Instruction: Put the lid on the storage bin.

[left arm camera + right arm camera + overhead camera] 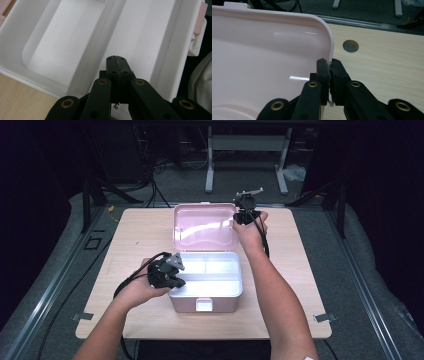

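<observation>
- Dark workshop floor and cables surround your pale wooden bench (145, 227), which has a round grommet hole (350, 46) near its far right.
- At the bench's middle stands the pink plastic storage box (205, 304), its white latch (204, 305) facing you.
- Its glossy pink lid (204, 226) is raised, standing up from the box's far edge.
- Inside sits a white divided tray (62, 42), with compartments that look bare.
- Your left hand-held gripper (117, 63) is at the box's near left corner, hanging over the tray; its jaws are pressed together with nothing between them.
- Your right hand-held gripper (330, 65) is at the lid's upper right corner, its jaws clamped on the lid's right edge, one pad inside and one outside the rim.
- Both your forearms reach in from the near side, well apart.
</observation>
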